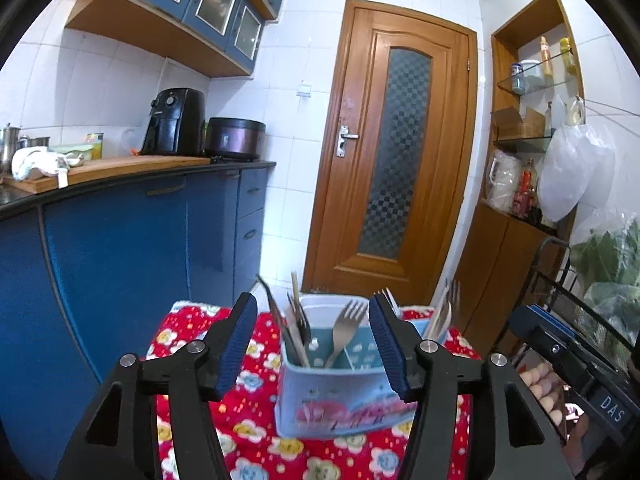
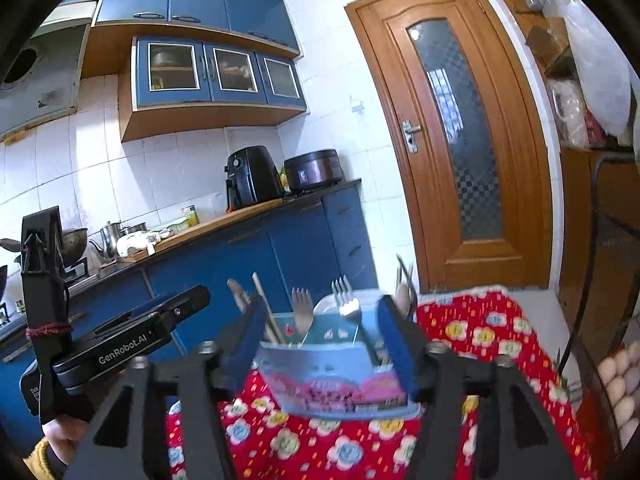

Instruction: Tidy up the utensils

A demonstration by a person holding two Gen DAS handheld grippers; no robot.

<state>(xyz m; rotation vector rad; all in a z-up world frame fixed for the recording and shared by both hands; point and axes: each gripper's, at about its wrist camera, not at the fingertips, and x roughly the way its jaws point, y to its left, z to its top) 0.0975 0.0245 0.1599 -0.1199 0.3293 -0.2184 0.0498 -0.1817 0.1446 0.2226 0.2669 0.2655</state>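
A light blue utensil holder [image 1: 340, 400] with a pink print stands on a table under a red flowered cloth [image 1: 248, 432]. Forks [image 1: 349, 318], wooden chopsticks [image 1: 297, 312] and a dark knife [image 1: 272, 304] stick up out of it. More cutlery [image 1: 442, 312] stands at its right end. My left gripper [image 1: 313, 305] is open just short of the holder, with nothing between its blue pads [image 1: 236, 344]. The right gripper [image 2: 320, 309] is open too, facing the same holder [image 2: 332, 384] and its forks [image 2: 344, 300], holding nothing. Each view shows the other gripper's black body [image 1: 576, 364] [image 2: 120, 344] beside it.
Blue base cabinets [image 1: 120, 260] run along the left, with an air fryer [image 1: 176, 122] and a cooker [image 1: 235, 136] on the counter. A wooden door [image 1: 392, 148] is straight ahead. A shelf unit [image 1: 528, 120], a wire rack [image 1: 560, 280] and eggs [image 2: 620, 380] are on the right.
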